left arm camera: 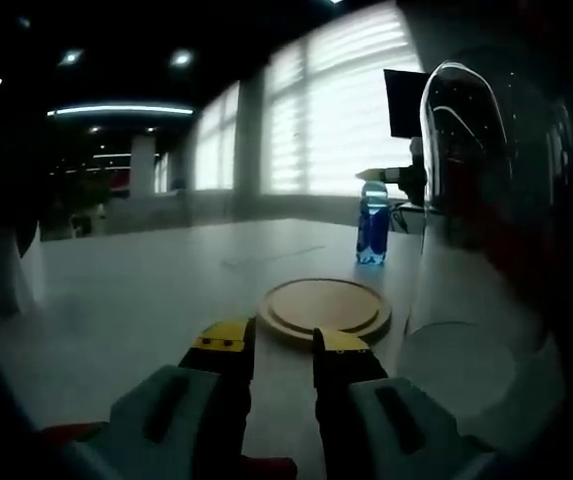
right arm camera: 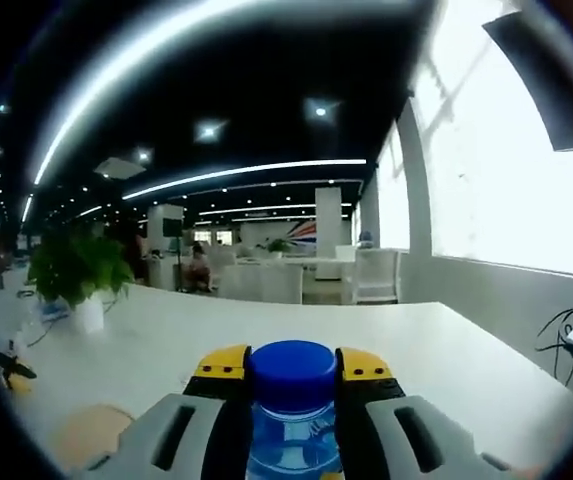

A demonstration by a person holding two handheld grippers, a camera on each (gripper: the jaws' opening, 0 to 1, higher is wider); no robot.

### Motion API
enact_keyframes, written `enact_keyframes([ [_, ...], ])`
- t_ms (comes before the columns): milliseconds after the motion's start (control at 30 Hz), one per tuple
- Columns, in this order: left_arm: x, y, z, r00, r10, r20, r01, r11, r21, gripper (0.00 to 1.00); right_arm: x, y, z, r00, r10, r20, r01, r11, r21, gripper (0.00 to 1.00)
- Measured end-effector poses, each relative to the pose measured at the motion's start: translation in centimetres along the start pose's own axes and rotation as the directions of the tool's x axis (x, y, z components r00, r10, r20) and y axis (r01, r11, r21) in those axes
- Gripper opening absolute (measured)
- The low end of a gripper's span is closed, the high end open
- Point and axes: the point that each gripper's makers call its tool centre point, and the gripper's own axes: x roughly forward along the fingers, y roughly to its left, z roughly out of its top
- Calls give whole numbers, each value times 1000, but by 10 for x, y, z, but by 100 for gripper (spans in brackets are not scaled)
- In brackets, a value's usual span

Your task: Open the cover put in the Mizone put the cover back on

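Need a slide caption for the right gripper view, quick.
Right hand-held gripper closed around a blue-capped bottle above a white table, office behind.

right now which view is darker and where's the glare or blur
Left gripper view is darker: backlit by blown-out windows, the clear cover at right is smeared with reflections, and the bottle shows up small. Right gripper view is brighter, but its window is washed white and the bottle cap is slightly soft.
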Motion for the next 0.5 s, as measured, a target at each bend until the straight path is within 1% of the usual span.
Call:
enact_keyframes([
  [167,-1,-4,0,1000,1,-5,-1,1000,7,18,1,10,3,998,57,25,-56,998,-34,24],
  [233,-1,-3,0,1000,3,-2,-3,1000,3,18,1,13,3,998,57,30,-56,998,-37,24],
  [300,-1,-2,0,1000,5,-5,-5,1000,4,18,3,9,4,999,21,47,-20,1000,-18,24],
  [367,-1,-3,-1,1000,7,-7,-7,1000,5,18,4,5,3,998,24,52,-23,1000,-9,24],
  [433,-1,-4,0,1000,6,-6,-6,1000,6,18,4,2,3,997,42,61,-42,999,9,24],
  [500,-1,-5,0,1000,4,-6,-4,1000,6,18,4,0,3,996,34,77,-36,999,24,24],
])
